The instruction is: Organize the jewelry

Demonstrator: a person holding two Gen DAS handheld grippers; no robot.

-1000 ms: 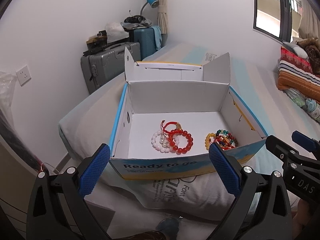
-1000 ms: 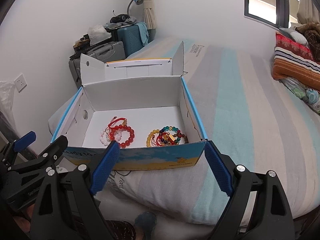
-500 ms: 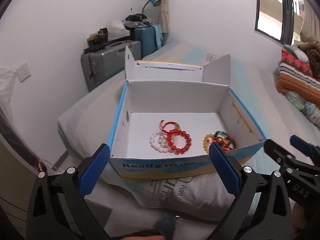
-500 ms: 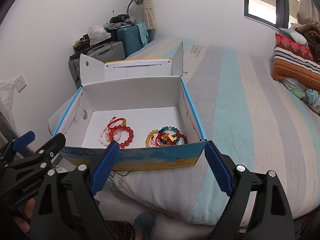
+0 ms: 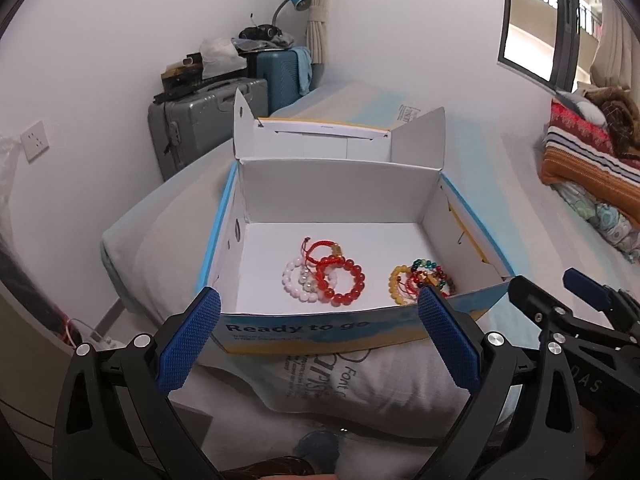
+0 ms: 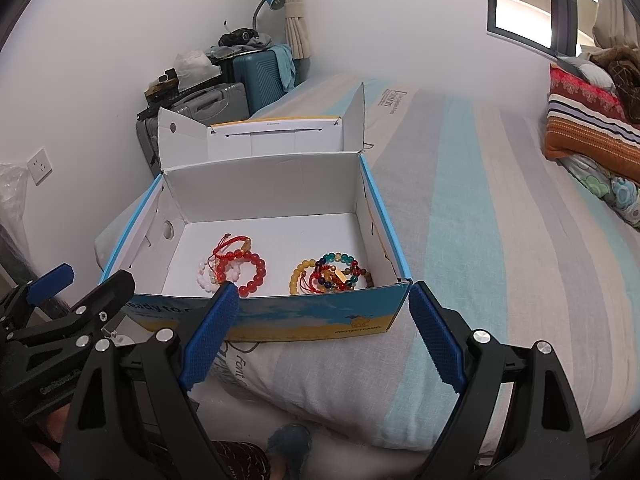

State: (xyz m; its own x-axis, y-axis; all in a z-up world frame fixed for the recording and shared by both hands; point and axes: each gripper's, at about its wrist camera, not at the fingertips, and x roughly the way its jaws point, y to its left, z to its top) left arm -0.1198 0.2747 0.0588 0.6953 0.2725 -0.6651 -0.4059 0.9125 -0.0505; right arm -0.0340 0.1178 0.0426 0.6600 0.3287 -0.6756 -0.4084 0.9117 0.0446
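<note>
An open cardboard box (image 5: pixel 320 332) sat on the striped bed (image 6: pixel 500 208), its lid folded back toward the wall. On the box floor lay two clusters of bracelets — a red bead bracelet (image 5: pixel 343 280) overlapping a white bead bracelet (image 5: pixel 296 284) and a red cord bracelet (image 5: pixel 320 246) at the middle, and a tangle of multicoloured bead bracelets (image 6: pixel 330 274) near the right wall. The left gripper (image 5: pixel 318 344) and the right gripper (image 6: pixel 320 338) hung side by side before the box's front wall, jaws spread wide — nothing between them, nothing touched.
</note>
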